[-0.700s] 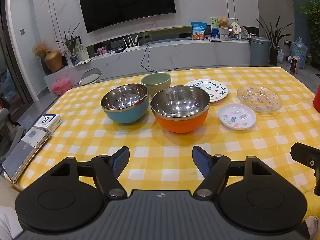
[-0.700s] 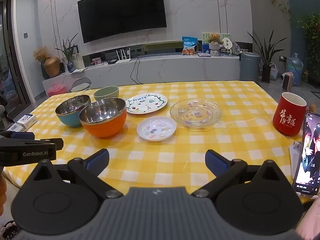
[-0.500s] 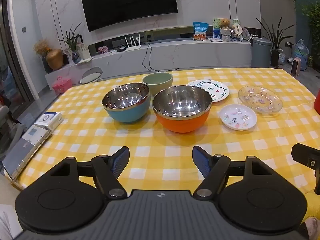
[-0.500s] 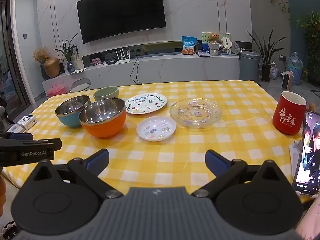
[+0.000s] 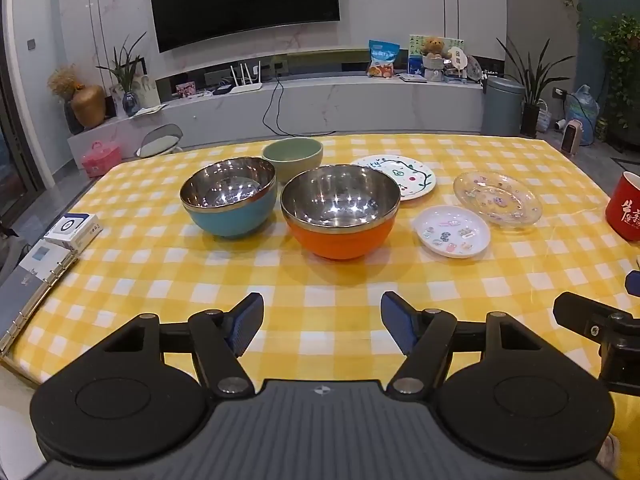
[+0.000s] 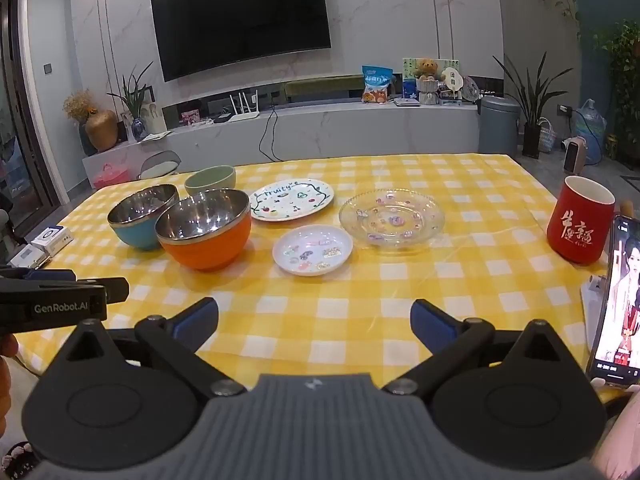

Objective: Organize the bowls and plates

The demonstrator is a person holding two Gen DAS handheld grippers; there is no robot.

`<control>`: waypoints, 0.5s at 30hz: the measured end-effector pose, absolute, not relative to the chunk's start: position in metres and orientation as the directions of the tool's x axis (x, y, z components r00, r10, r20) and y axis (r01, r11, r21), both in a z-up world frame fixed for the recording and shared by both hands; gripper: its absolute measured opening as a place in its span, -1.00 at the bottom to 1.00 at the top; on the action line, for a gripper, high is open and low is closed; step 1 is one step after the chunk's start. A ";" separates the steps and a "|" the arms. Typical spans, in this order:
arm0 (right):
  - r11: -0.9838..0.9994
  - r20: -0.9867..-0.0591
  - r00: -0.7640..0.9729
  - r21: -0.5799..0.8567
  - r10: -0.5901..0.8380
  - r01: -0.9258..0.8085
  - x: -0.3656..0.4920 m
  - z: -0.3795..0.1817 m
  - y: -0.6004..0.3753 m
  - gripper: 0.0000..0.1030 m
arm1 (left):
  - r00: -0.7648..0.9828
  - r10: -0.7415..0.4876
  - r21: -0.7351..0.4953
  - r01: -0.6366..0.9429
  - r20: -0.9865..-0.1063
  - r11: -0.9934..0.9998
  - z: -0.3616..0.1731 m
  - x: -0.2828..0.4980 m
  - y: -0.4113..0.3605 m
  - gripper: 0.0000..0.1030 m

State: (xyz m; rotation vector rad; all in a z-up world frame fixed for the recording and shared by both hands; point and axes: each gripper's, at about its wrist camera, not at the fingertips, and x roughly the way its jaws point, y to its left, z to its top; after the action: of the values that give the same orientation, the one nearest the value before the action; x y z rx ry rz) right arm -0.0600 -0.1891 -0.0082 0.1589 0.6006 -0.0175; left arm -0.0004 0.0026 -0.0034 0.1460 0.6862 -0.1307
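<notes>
On the yellow checked table stand an orange steel-lined bowl, a blue steel-lined bowl to its left and a green bowl behind them. To the right lie a white fruit-pattern plate, a small white sticker plate and a clear glass plate. My left gripper is open and empty near the front edge, before the orange bowl. My right gripper is open and empty, before the small plate.
A red mug stands at the right edge, with a phone propped beside it. A binder and small white boxes lie at the left edge. The left gripper's body shows at the right view's left.
Both views have shifted slightly; the left gripper has drifted a little to the left and back. Nothing on the table has moved and both grippers stay open.
</notes>
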 end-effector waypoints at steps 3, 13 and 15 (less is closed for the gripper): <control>0.988 -0.567 0.823 0.143 0.030 0.063 -0.060 -0.009 -0.189 0.95 | 0.765 -0.069 0.097 0.169 -0.640 0.981 -0.004 0.001 0.003 0.55; 0.988 -0.571 0.821 0.141 0.028 0.064 -0.058 -0.009 -0.189 0.95 | 0.764 -0.069 0.097 0.171 -0.642 0.980 -0.006 0.001 0.003 0.54; 0.988 -0.571 0.820 0.141 0.028 0.065 -0.058 -0.009 -0.189 0.95 | 0.764 -0.066 0.099 0.168 -0.641 0.981 -0.005 0.001 0.003 0.54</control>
State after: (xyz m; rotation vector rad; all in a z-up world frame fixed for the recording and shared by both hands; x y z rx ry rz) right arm -0.0583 -0.1886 -0.0086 0.1569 0.6093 -0.0196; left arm 0.0009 0.0029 -0.0054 0.1539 0.6898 -0.1277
